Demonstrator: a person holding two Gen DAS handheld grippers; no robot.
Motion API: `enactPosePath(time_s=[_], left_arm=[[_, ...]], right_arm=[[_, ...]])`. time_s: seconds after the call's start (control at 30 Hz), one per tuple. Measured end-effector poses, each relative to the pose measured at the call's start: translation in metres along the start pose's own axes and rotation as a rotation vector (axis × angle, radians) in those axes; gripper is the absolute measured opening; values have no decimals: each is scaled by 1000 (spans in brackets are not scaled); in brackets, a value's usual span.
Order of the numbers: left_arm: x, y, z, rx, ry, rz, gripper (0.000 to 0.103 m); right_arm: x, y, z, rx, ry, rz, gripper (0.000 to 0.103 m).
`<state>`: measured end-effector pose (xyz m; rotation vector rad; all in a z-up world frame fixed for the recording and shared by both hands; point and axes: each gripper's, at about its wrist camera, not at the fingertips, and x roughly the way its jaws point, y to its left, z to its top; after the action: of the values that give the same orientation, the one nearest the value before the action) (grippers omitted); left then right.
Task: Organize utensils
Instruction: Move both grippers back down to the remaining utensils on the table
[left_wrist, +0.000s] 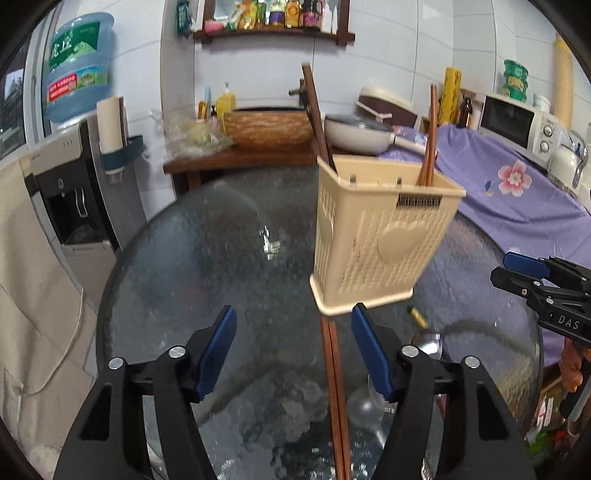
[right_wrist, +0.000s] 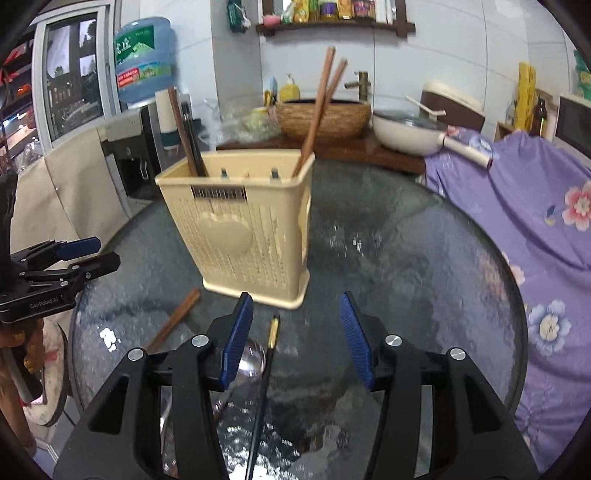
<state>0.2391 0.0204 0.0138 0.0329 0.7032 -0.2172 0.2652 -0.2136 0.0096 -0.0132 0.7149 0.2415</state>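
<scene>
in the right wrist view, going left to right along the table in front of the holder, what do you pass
left gripper → brown chopsticks → spoon → black chopstick → purple floral cloth

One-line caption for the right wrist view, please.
Open right gripper above black chopstick and spoon, facing beige utensil holder.

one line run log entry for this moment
left gripper: open over brown chopsticks | right gripper: open over black chopstick | holder: upright, chopsticks inside
</scene>
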Motion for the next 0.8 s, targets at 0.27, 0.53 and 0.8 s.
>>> enactPosePath(time_s=[0.27,0.53,0.8], left_arm=[[22,2,-34,-25,119,-36,41],[35,5,-49,-50,169,-69,36],[45,-1,-51,-59,197,-118,35]], right_arm=[[23,7,-43,30,100,12,50],[34,16,-66,29,151,23,50],[38,14,-71,34,169,21,50]])
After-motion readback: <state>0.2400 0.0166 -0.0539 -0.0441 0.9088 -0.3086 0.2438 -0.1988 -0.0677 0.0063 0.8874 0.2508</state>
